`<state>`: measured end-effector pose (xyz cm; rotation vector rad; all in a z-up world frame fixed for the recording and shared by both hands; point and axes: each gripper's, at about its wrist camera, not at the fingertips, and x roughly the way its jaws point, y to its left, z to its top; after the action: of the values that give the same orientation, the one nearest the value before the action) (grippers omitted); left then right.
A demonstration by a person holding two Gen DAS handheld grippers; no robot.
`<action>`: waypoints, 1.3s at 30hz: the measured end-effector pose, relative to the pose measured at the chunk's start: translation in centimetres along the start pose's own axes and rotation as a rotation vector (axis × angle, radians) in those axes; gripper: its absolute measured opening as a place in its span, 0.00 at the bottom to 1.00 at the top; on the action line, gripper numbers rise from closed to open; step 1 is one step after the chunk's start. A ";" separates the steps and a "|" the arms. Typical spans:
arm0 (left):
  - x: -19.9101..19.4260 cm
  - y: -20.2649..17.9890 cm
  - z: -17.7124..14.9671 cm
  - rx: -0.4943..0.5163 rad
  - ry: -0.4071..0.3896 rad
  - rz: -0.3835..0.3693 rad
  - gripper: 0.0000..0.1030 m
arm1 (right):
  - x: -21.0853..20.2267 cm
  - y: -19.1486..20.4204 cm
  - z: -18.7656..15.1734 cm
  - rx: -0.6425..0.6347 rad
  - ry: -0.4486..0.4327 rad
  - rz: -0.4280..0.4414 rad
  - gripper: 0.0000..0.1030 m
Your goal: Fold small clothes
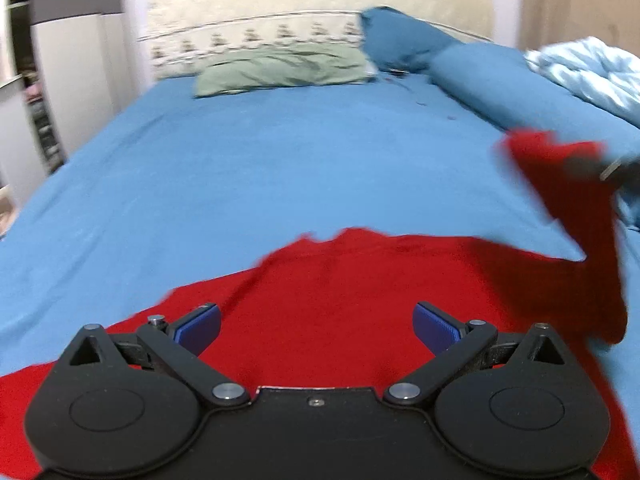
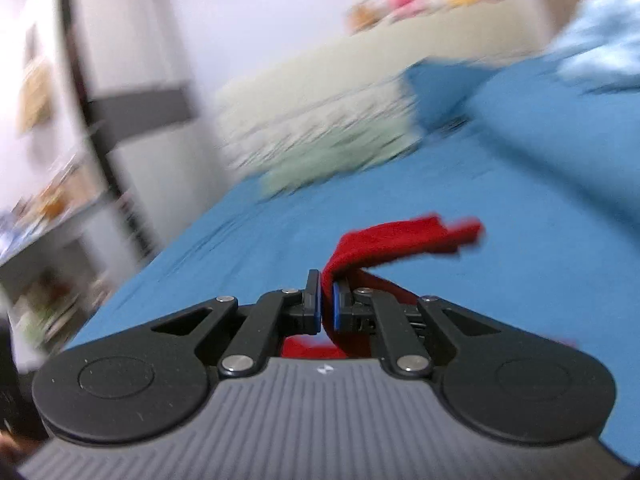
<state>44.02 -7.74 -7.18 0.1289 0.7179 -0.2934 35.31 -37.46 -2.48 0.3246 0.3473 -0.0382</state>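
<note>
Home bedroom: bed w/ blue sheet (image 1: 248, 168), pillows (image 1: 280, 70), wardrobe (image 2: 132, 92).

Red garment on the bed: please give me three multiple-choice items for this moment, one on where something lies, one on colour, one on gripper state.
1. Where does the green pillow lie?
A. At the far end of the bed, by the headboard
B. On top of the red garment
C. On the floor

2. What colour is the bed sheet?
A. White
B. Blue
C. Grey

3. What is the state of the right gripper?
A. Wide open over the sheet
B. Shut on nothing
C. Shut on the red garment

Answers:
1 A, the left wrist view shows it against the headboard, far beyond the garment.
2 B, blue cloth covers the mattress in both views.
3 C, red fabric runs between its closed pads, while the left gripper stands open above the garment.
</note>
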 end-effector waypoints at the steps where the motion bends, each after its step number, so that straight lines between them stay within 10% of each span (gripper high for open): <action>1: -0.2 1.3 -0.7 -0.010 0.004 0.015 1.00 | 2.0 1.9 -1.8 -0.027 0.053 0.026 0.20; 7: 1.1 5.2 -4.8 -0.030 0.092 0.037 1.00 | 9.7 7.2 -13.3 -0.152 0.347 0.035 0.22; 11: 1.6 4.8 -5.8 -0.027 0.091 -0.008 1.00 | 8.9 6.9 -14.1 -0.169 0.320 0.035 0.43; 14: 2.2 3.6 -5.4 -0.034 0.075 -0.077 1.00 | 6.3 6.1 -13.6 -0.171 0.275 0.034 0.85; 19: 4.5 0.6 -4.9 -0.058 0.088 -0.161 1.00 | 1.0 3.2 -13.0 -0.160 0.206 -0.064 0.89; 28: 6.7 1.2 -6.7 -0.209 0.070 -0.146 0.73 | -3.3 -3.3 -13.6 -0.110 0.201 -0.219 0.90; 32: 7.8 0.8 -5.8 -0.232 0.060 -0.152 0.51 | -3.2 -4.7 -14.0 -0.056 0.192 -0.263 0.90; 35: 8.3 0.3 -5.2 -0.220 0.064 -0.157 0.10 | -3.1 -4.5 -14.2 -0.089 0.174 -0.320 0.90; 39: 7.2 0.4 -4.0 -0.228 0.001 -0.149 0.04 | -1.3 -3.6 -14.5 -0.191 0.187 -0.514 0.93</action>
<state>46.76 -8.06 -14.91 -0.1420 0.7588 -0.3515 29.04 -36.28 -16.04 0.0425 0.6092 -0.4782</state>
